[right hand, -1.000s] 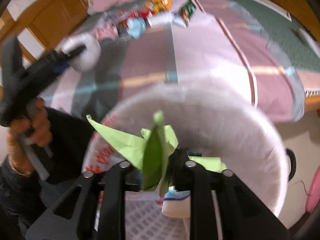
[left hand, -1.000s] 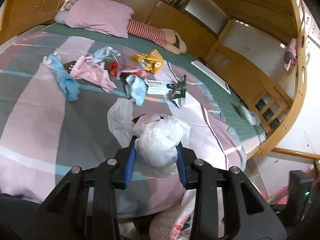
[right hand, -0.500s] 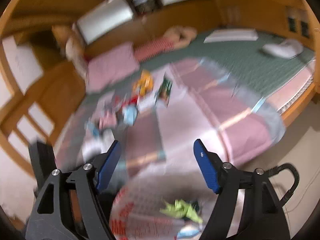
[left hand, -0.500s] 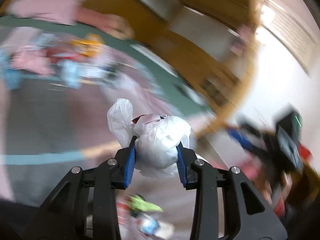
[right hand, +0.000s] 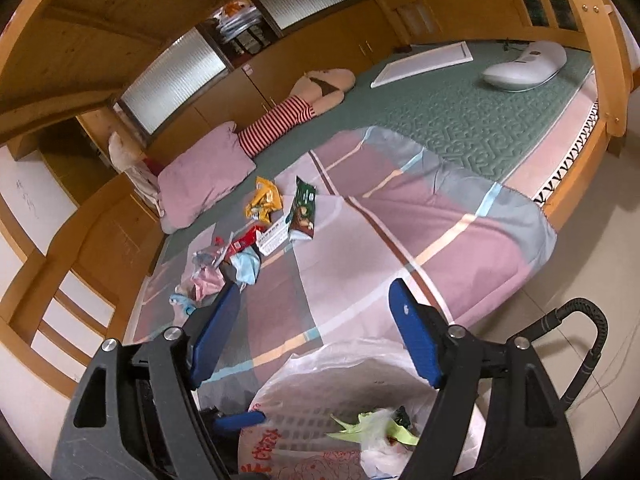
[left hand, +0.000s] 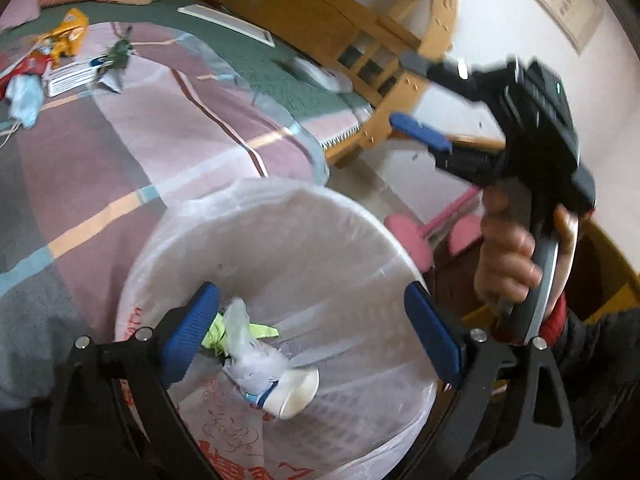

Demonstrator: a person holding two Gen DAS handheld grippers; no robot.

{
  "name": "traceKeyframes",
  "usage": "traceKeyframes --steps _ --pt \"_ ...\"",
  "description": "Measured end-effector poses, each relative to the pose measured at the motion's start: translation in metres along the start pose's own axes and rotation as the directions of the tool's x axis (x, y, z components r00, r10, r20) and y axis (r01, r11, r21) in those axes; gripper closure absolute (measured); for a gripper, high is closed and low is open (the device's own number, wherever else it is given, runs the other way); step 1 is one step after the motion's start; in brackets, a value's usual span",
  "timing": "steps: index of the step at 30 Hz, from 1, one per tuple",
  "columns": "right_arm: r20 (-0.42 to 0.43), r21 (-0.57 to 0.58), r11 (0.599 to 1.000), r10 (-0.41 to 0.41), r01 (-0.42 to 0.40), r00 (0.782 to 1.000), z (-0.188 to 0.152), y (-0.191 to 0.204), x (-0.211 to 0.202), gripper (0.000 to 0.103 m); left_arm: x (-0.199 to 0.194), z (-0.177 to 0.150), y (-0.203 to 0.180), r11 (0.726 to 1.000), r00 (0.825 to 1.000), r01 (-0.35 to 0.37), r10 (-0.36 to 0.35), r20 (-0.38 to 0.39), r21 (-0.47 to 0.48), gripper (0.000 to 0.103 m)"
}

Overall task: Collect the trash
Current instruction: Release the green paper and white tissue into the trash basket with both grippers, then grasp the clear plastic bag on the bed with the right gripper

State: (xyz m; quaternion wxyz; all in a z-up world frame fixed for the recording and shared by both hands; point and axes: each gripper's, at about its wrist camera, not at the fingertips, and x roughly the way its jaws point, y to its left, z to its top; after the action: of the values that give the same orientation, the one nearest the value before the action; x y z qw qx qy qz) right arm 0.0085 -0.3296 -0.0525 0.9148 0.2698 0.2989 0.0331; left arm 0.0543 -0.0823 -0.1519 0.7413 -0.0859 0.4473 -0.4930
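Note:
My left gripper point(left hand: 310, 296) hangs over the trash bin point(left hand: 304, 216), which is lined with a white bag. Its jaws are opening, and the crumpled white plastic bag point(left hand: 250, 354) lies loose below them in the bin, beside green paper point(left hand: 262, 330) and a white cup point(left hand: 298, 392). A hand point(left hand: 506, 256) holds my right gripper point(left hand: 408, 96) above the bin's far side. In the right wrist view my right gripper point(right hand: 316, 296) is open and holds nothing. Beyond it on the bed lie a yellow wrapper point(right hand: 264, 200), a green wrapper point(right hand: 304, 210) and a blue cloth point(right hand: 246, 266).
The bin point(right hand: 328, 350) stands on the floor against the bed's striped blanket point(right hand: 400, 232). A pink pillow point(right hand: 204, 176), a striped plush toy point(right hand: 288, 116), a white board point(right hand: 424, 62) and a white device point(right hand: 524, 64) lie farther back. Pink slippers point(left hand: 406, 236) sit behind the bin.
My left gripper swung from the bed to above the bin, opened and let the white plastic bag drop in. My right gripper let go of the green paper, opened and rose out of the bin.

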Motion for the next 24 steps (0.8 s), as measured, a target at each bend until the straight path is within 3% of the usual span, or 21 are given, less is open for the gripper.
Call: traceKeyframes --steps 6,14,24 --pt "-0.028 -0.057 0.998 -0.021 0.019 0.999 -0.008 0.012 0.009 0.027 -0.016 0.004 0.014 0.995 0.996 -0.025 0.033 0.084 -0.092 0.007" --pt "-0.057 -0.075 0.997 -0.025 0.021 0.998 -0.013 0.017 0.016 0.027 -0.034 0.007 0.016 0.995 0.985 0.002 0.016 0.173 -0.103 0.007" --pt "-0.077 -0.080 0.996 -0.032 0.026 0.997 -0.016 0.018 0.021 0.027 -0.040 0.009 0.023 0.991 0.978 -0.012 0.040 0.204 -0.134 0.007"
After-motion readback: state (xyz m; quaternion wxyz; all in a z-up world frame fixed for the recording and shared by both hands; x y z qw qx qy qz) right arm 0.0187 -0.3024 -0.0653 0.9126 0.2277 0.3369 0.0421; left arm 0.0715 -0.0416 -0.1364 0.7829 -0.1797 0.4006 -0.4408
